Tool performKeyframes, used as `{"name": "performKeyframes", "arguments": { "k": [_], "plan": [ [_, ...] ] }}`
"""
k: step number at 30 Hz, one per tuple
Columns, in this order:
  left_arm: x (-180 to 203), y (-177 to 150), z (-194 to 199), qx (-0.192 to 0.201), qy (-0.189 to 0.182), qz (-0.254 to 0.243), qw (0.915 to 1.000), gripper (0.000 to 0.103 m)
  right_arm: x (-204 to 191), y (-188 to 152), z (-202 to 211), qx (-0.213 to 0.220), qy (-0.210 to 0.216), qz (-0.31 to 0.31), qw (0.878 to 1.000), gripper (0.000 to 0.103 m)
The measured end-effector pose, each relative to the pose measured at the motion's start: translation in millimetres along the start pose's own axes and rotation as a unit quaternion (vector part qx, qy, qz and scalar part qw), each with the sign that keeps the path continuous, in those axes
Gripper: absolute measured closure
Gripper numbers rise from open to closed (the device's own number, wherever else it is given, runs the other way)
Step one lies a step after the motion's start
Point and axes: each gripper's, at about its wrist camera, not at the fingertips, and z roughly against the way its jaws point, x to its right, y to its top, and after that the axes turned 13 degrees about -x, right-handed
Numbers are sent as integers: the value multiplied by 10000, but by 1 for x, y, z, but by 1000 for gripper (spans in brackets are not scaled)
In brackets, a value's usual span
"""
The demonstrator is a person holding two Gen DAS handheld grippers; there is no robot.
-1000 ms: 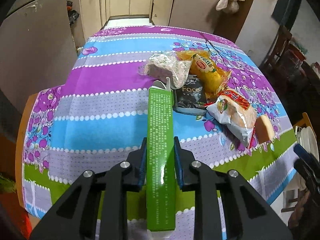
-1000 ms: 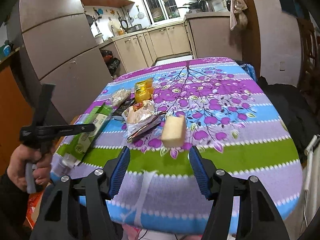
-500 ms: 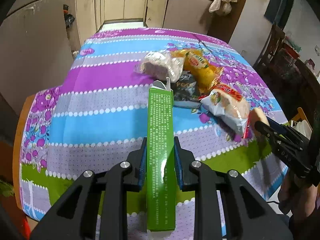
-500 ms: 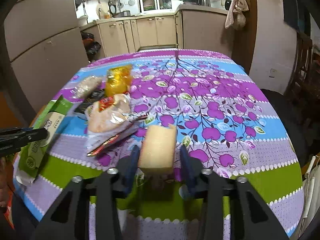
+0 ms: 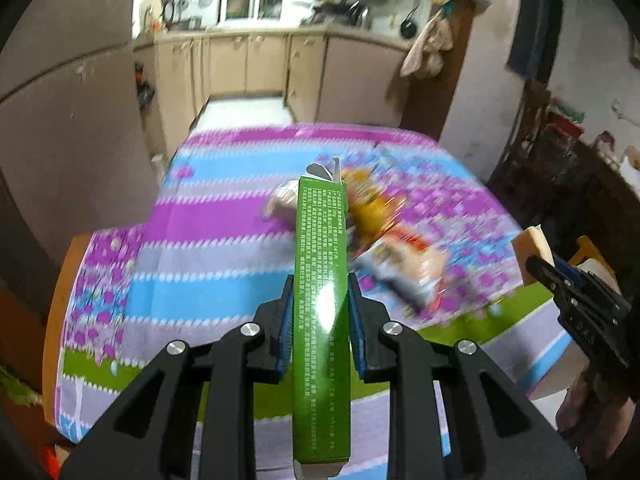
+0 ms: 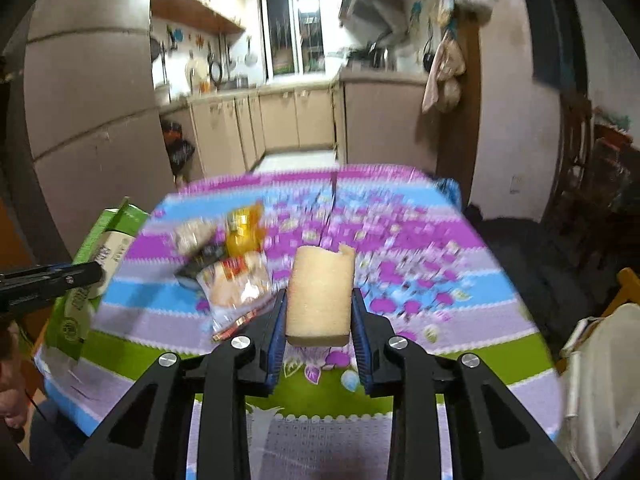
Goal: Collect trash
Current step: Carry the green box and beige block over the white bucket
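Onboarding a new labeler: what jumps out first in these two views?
The long green box clamped in the left gripper, sticking straight out the middle of the left wrist view. Next, the tan sponge pinched in the right gripper, lifted above the loud striped, flowered tablecloth. Behind it, a blurred heap of snack wrappers lies left of centre.

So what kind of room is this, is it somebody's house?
Most likely a home kitchen with a dining table: beige cabinets under a counter, pans hanging by the window, and a flowery tablecloth over the table.
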Motion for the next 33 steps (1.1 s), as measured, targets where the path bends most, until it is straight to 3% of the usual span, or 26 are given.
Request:
{"name": "performKeyframes", "arguments": {
  "k": [6,18,25,33],
  "plan": [
    [50,13,19,302,-324,-391,9983,81,10,5,55,432,-279,-27,9987,72],
    [140,21,35,593,-789,-1105,9890,81,62,1,119,646,-782,-344,9942,72],
    [207,23,38,641,-1205,-1649,9768,81,110,-7,163,761,-1235,-608,9875,72],
    [303,19,35,395,-1902,-2361,9521,81,197,-24,221,656,-1798,-1152,9747,73]
  ]
}}
